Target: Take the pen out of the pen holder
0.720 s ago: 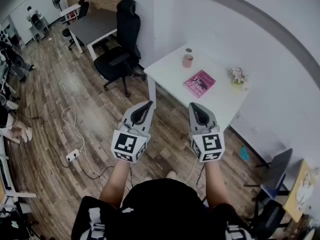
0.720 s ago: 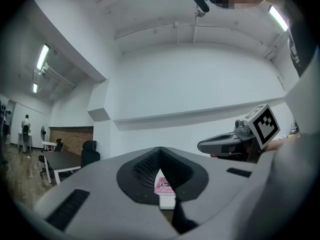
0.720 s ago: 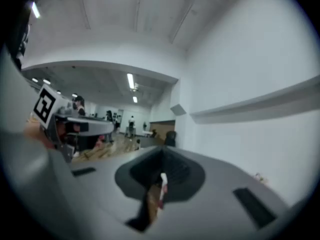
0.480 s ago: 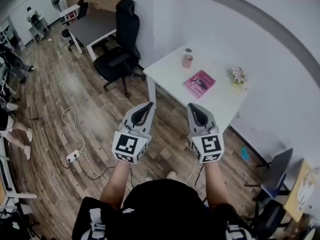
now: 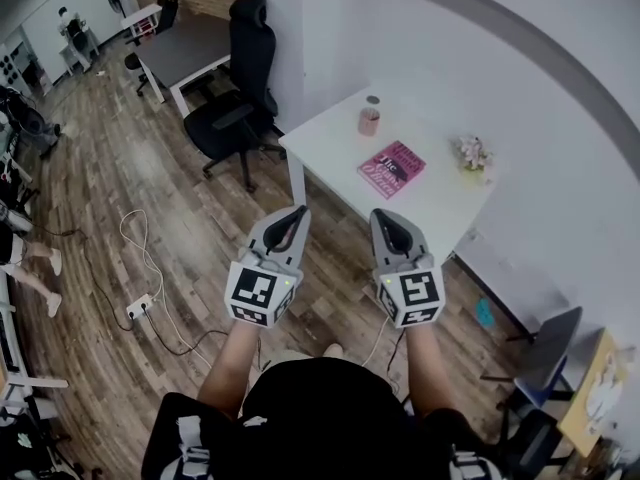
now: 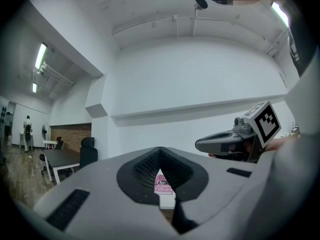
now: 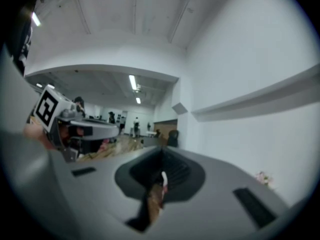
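We held both grippers level above the wooden floor (image 5: 150, 188), short of the white table (image 5: 330, 148). The left gripper (image 5: 298, 211) had its jaws closed together with nothing between them, and the right gripper (image 5: 381, 214) was likewise closed and empty. The pink pen holder (image 5: 369, 120) stood near the table's far corner, beyond a pink book (image 5: 390, 168) and well apart from both grippers. The pen itself was too small to make out.

We face open floor (image 5: 200, 208) up to white table (image 5: 330, 153); its near edge is bare. On top: pink book (image 5: 391, 168) mid-table, pen holder (image 5: 369, 120) behind it, flowers (image 5: 472, 154) by wall (image 5: 520, 88). Black chair (image 5: 235, 118) crowds table's left end.
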A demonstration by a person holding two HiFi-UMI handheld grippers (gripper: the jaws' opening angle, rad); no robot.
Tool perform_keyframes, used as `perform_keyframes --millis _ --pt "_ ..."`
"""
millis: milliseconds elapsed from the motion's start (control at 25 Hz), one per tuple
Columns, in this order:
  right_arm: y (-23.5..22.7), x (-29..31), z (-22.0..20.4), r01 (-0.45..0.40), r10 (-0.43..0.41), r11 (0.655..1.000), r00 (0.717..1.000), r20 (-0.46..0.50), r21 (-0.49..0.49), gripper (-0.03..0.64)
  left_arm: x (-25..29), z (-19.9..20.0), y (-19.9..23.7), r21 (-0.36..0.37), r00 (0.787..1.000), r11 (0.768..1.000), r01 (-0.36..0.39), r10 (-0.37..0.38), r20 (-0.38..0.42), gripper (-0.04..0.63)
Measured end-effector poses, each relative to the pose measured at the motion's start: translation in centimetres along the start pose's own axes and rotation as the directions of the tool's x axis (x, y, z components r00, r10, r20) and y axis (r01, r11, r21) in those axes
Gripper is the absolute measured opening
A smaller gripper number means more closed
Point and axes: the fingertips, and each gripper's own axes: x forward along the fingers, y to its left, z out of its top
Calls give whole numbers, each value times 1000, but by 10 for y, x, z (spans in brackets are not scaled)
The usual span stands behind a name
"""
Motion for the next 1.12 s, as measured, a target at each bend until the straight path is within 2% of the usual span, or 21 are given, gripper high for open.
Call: perform_keyframes --millis 200,600,720,880,1120 --pt "-14 -5 -14 -17 17 1000 1000 -4 -16 34 13 -12 -17 49 1000 999 -1 2 -27 15" --pt "-34 12 -22 -39 39 999 999 -22 -13 34 41 -20 -15 34 999 999 -7 8 -40 15" --pt "-38 21 -22 -40 39 999 999 -29 -21 34 49 -23 -9 29 999 1000 -7 8 -41 15" --pt "-46 42 -27 -37 36 999 999 -40 -22 34 66 -27 6 -34 999 999 2 -3 -34 15" --pt "-57 86 -33 -26 25 999 998 -51 -19 34 94 -38 45 -45 999 999 -8 6 -42 15"
